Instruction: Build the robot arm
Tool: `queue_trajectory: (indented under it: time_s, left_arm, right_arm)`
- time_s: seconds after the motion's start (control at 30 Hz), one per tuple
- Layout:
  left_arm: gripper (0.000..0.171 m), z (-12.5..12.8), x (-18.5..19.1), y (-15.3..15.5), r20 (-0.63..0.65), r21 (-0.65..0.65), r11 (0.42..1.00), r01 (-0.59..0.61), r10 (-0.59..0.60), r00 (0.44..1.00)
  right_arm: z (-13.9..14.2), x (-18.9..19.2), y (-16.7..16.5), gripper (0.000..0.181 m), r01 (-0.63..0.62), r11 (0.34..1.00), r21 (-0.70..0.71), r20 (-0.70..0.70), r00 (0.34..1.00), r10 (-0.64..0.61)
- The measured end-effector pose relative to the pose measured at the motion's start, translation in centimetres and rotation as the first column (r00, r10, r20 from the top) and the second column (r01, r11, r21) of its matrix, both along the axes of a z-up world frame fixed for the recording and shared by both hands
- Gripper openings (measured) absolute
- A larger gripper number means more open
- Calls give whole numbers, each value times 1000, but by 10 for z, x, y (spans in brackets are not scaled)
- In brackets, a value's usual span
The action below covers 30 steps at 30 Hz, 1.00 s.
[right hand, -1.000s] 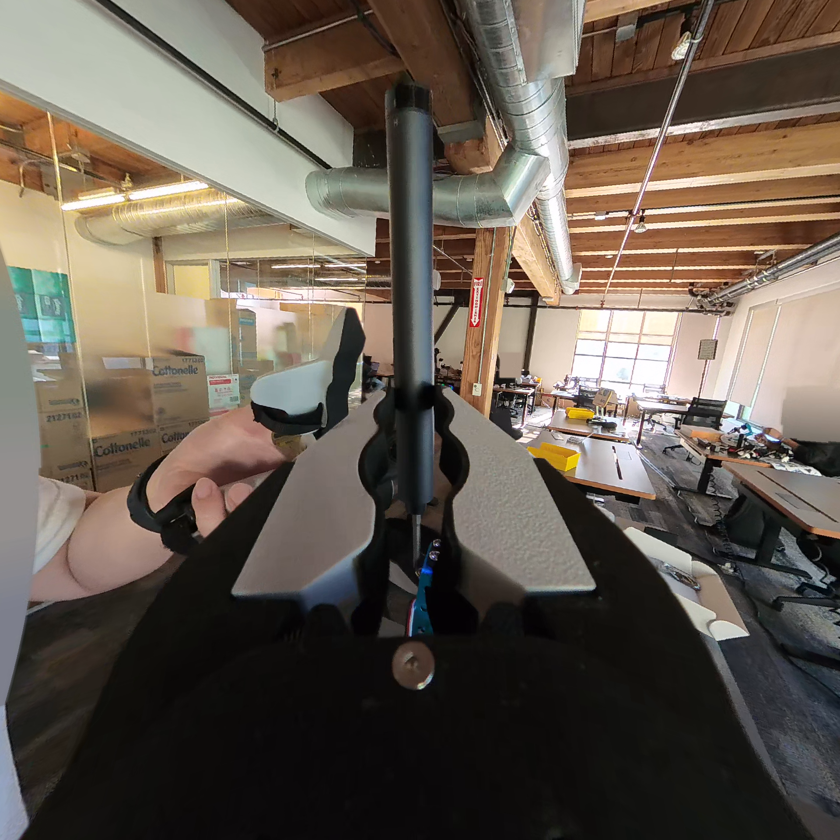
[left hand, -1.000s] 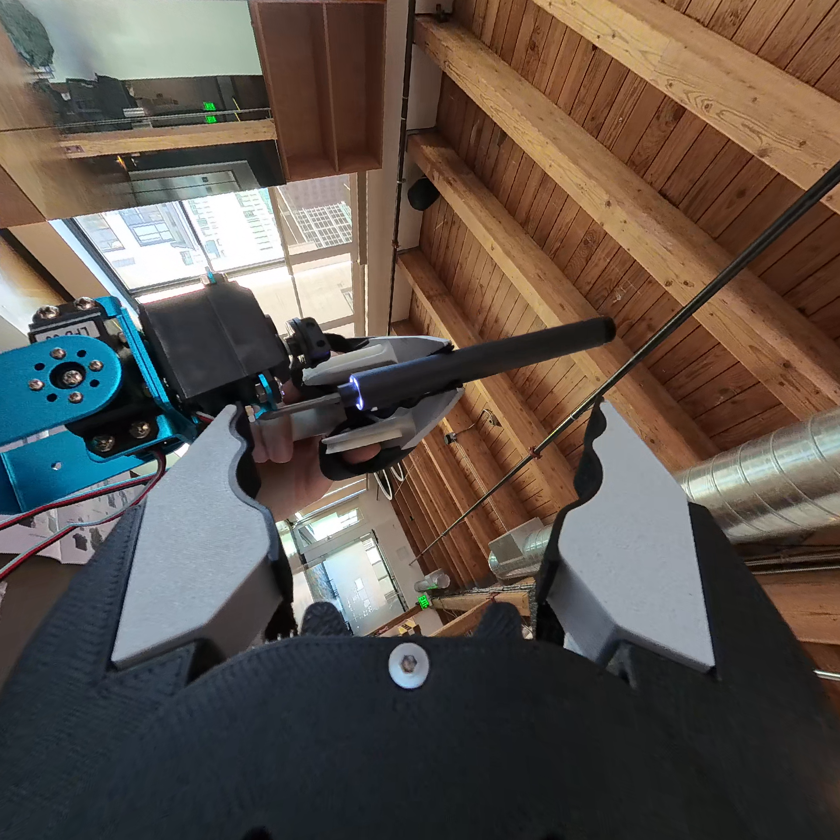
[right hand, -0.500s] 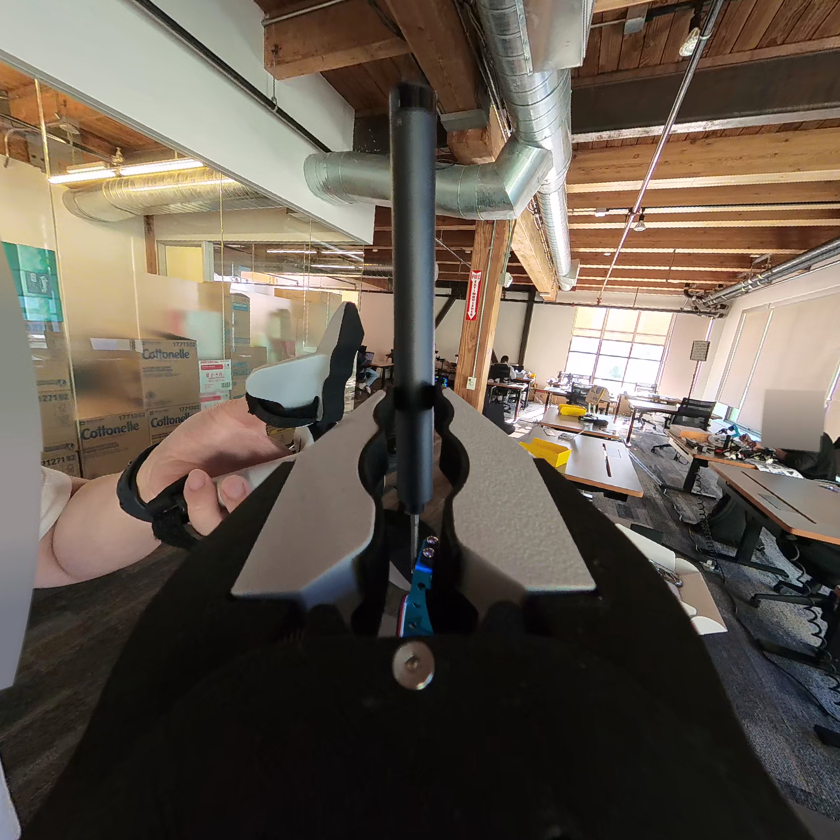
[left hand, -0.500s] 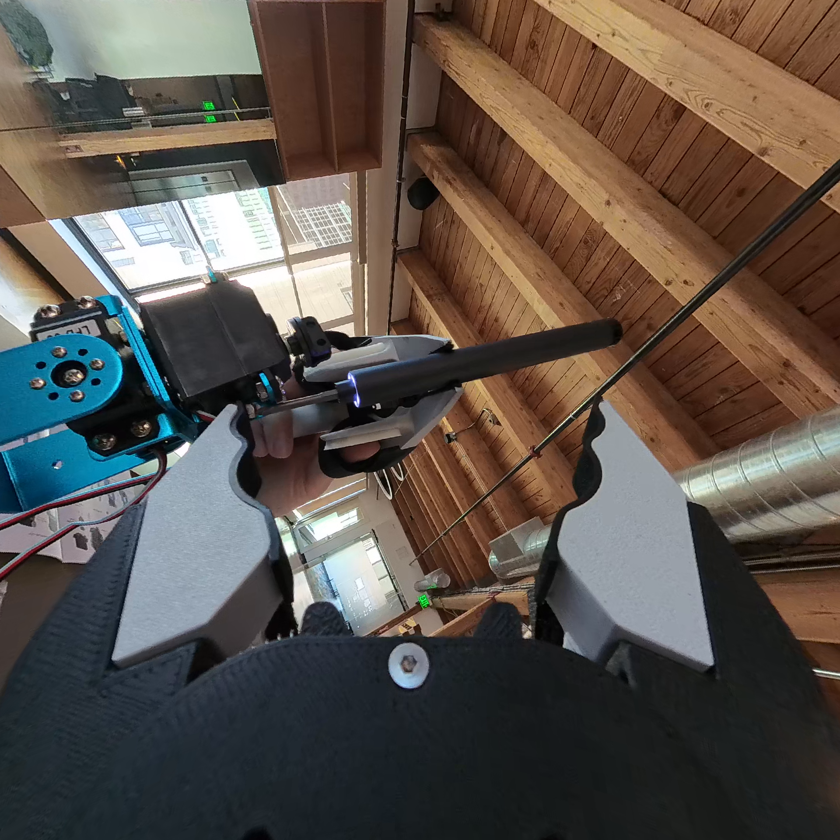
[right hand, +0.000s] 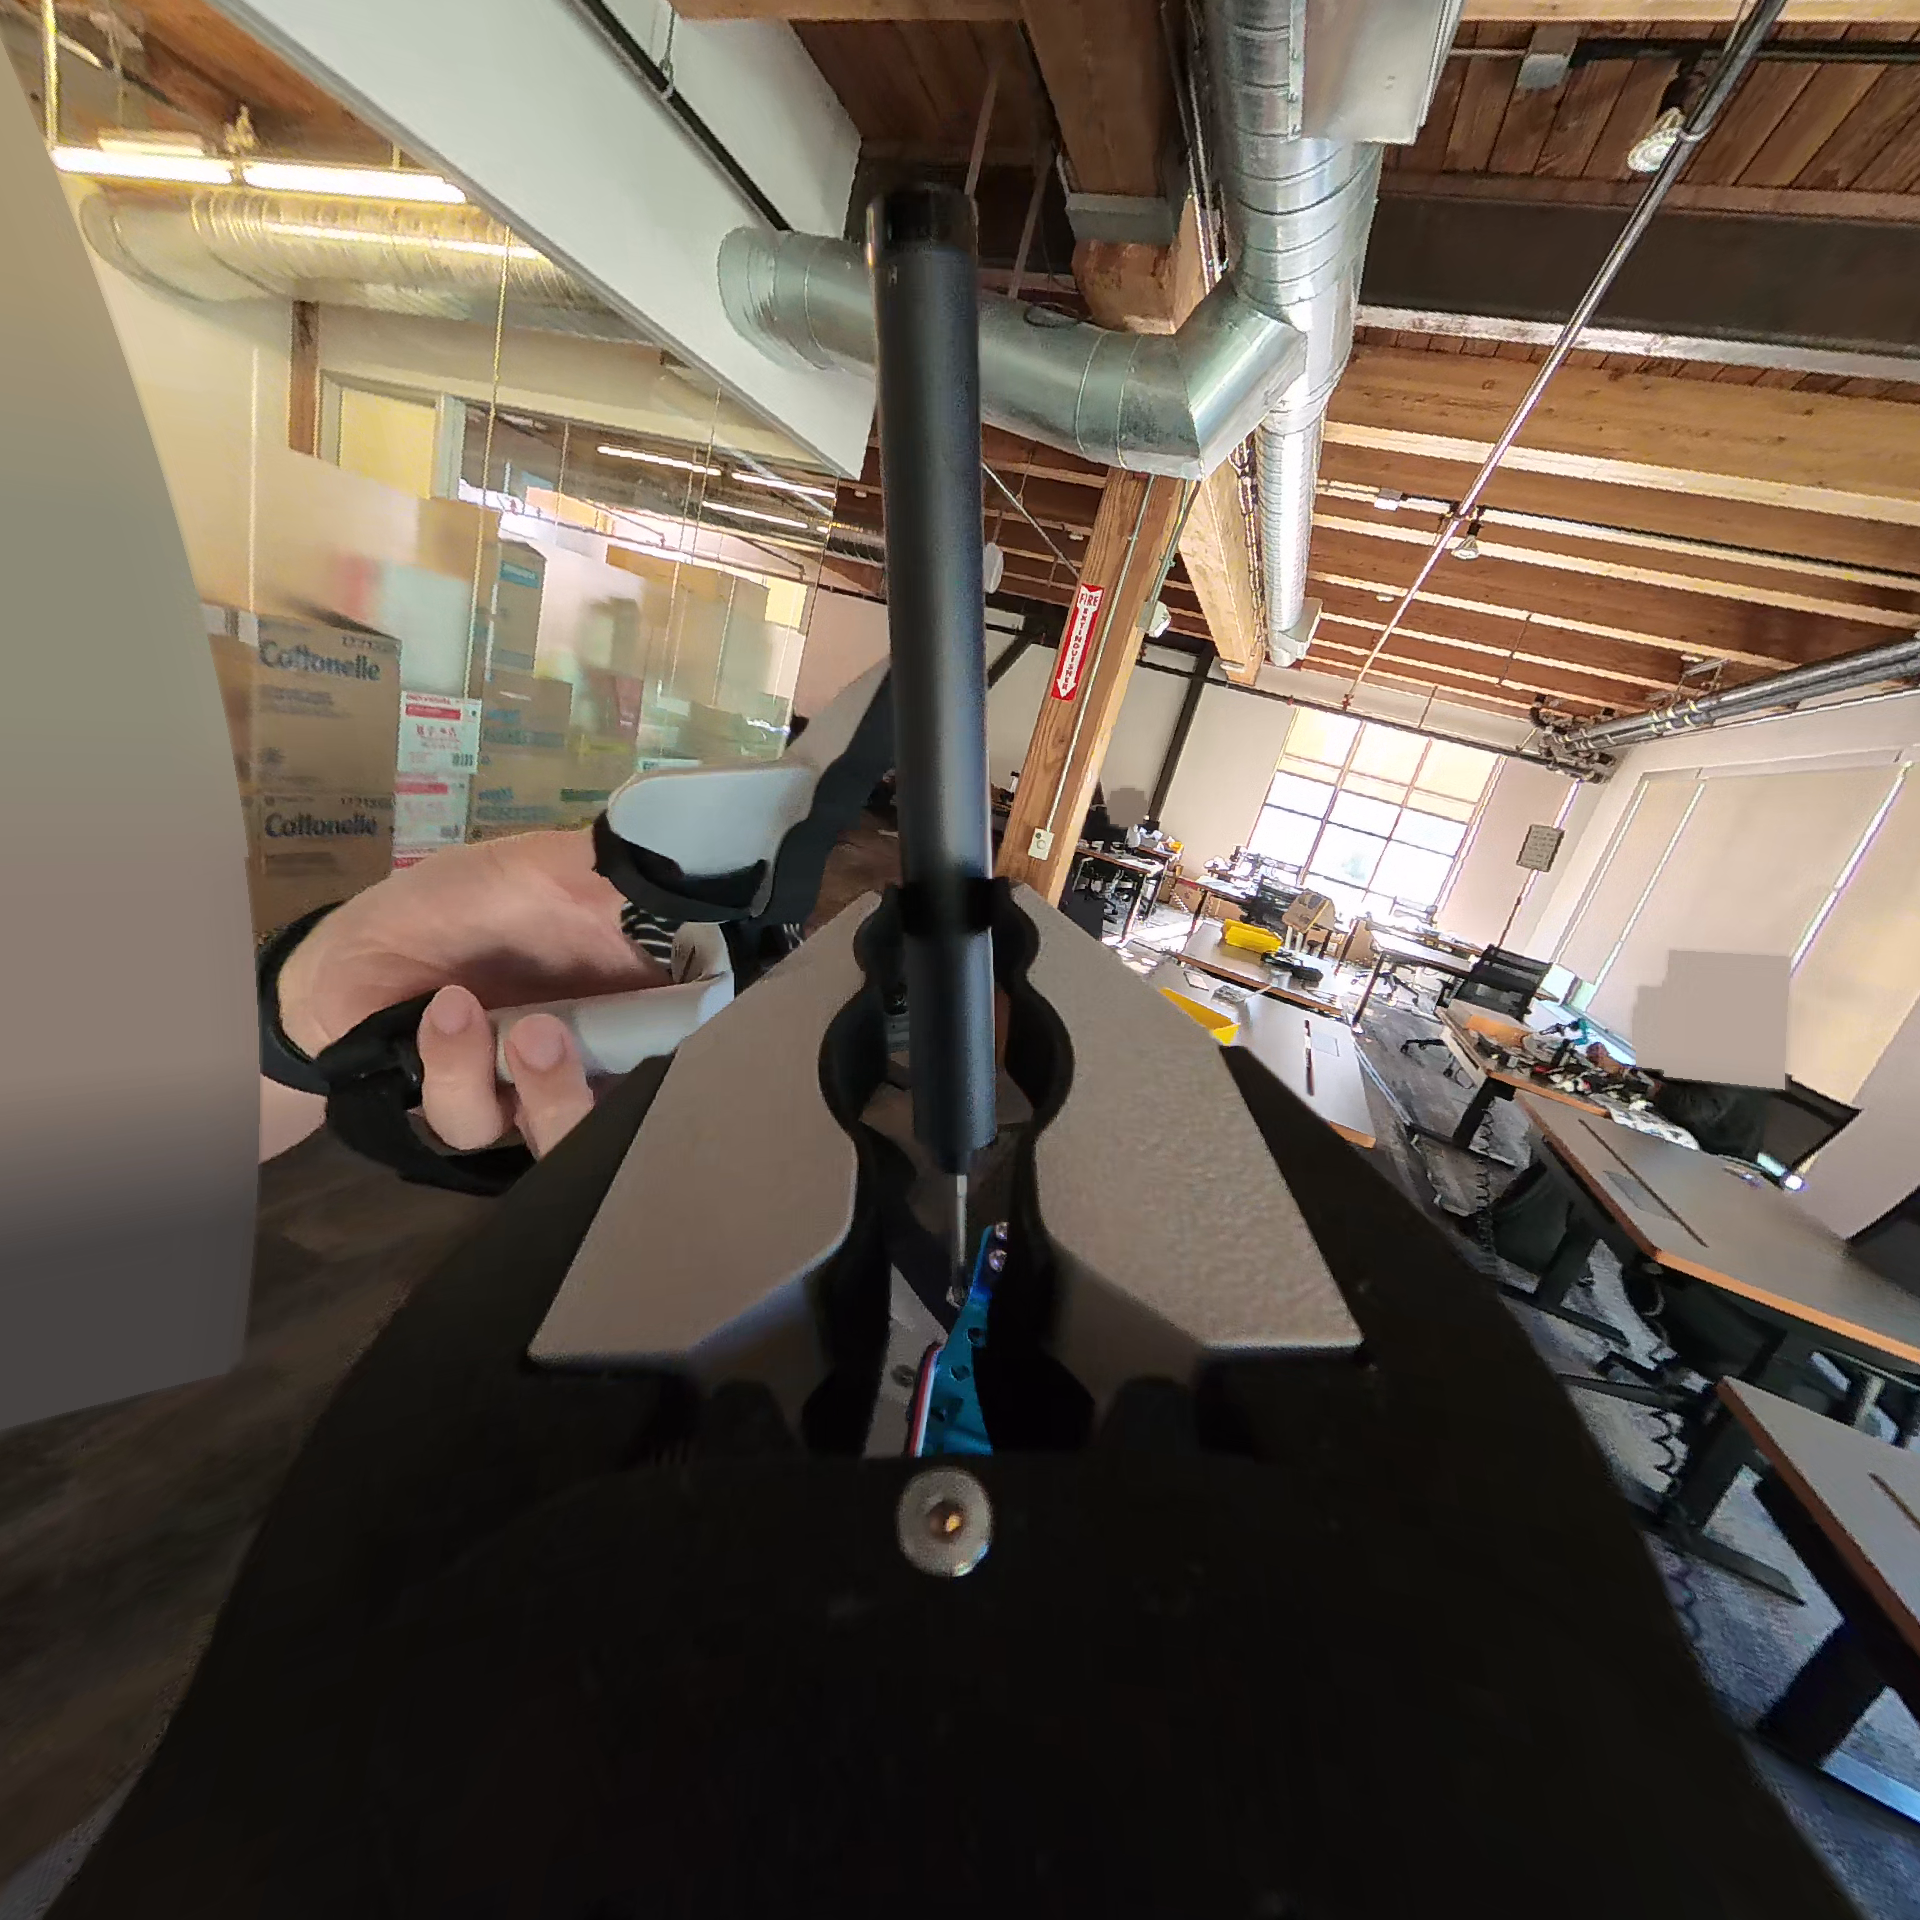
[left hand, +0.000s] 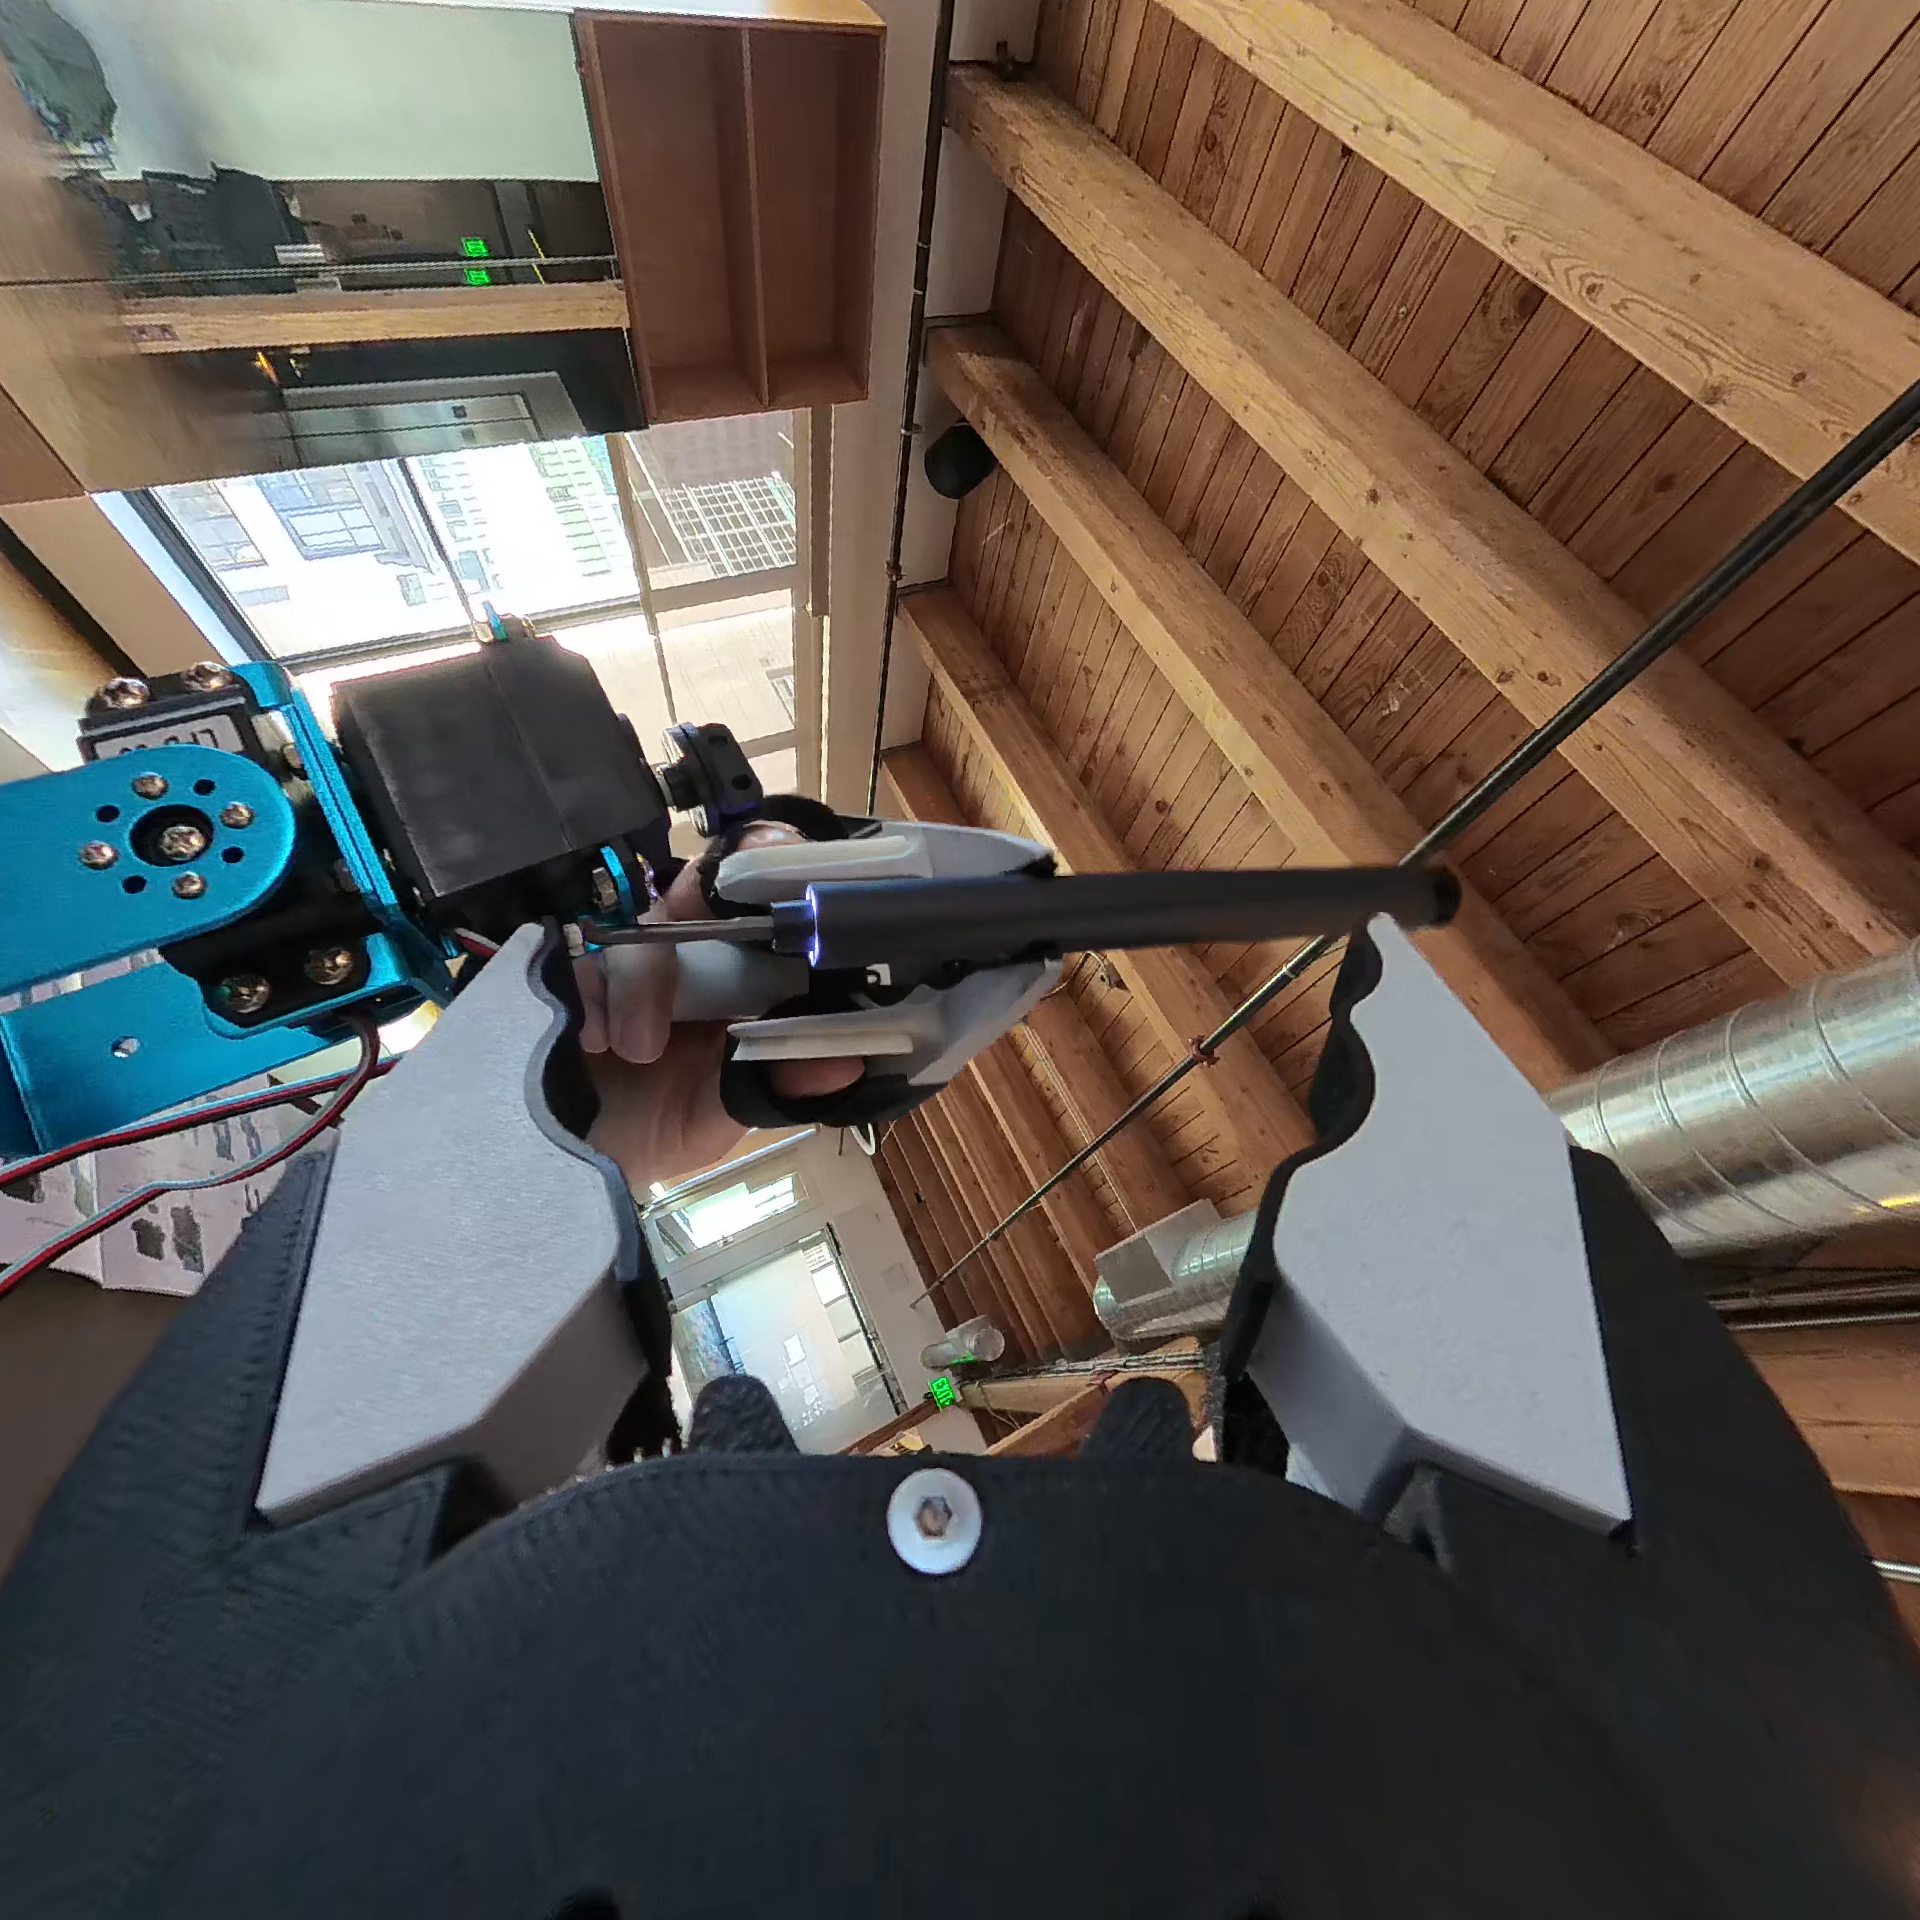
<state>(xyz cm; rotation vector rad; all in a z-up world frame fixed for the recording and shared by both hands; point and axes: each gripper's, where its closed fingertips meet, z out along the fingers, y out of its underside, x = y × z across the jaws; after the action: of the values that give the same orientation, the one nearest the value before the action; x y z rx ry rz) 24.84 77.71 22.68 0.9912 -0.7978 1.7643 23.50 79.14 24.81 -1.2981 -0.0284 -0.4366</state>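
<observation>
My right gripper (right hand: 945,899) is shut on a black electric screwdriver (right hand: 935,623). The screwdriver's thin bit points down onto a blue metal bracket (right hand: 961,1351) that shows between the fingers. In the left wrist view the screwdriver (left hand: 1122,909) lies about level with its front light on. Its bit touches a screw at the edge of the blue bracket (left hand: 177,842), which carries a black servo block (left hand: 488,769). My left gripper (left hand: 951,935) is open and holds nothing. Its left fingertip (left hand: 540,966) is right beside the bracket and the bit.
Red and black wires (left hand: 208,1132) hang from the bracket. A wooden beam ceiling (left hand: 1351,468), a metal duct (left hand: 1745,1091) and a thin black rod (left hand: 1662,665) are overhead. A person's hand (right hand: 468,966), stacked cardboard boxes (right hand: 322,748), a wooden post (right hand: 1101,675) and desks (right hand: 1662,1226) show in the right wrist view. Left and right tips are no more than a few centimetres apart.
The screwdriver's rear end has dropped, so it lies more level in the left wrist view. The right wrist view has shifted slightly. The left gripper has stayed open.
</observation>
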Motion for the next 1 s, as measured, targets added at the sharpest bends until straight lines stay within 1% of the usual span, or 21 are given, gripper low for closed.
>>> queue_trajectory:
  time_s: [0.13, 0.33, 0.63, 1.0]
  left_arm:
    - [140, 0, -1, 0, 1, -2, 1000, 5, -5, 1000]
    - [140, 0, -1, 0, 2, -3, 1000, 5, -5, 1000]
    - [139, 0, -2, 1, 1, -7, 1000, 3, -3, 1000]
    - [136, 0, -2, 2, -7, -24, 1000, 5, -6, 1000]
  right_arm:
    - [-4, 0, 4, 15, 42, 998, -38, 31, 999, -41]
    - [-4, -4, 4, 15, 57, 997, -47, 51, 997, -54]
    - [-3, -4, 5, 15, 48, 998, -51, 57, 997, -45]
    - [-3, -8, 8, 15, 69, 993, -93, 140, 989, -56]
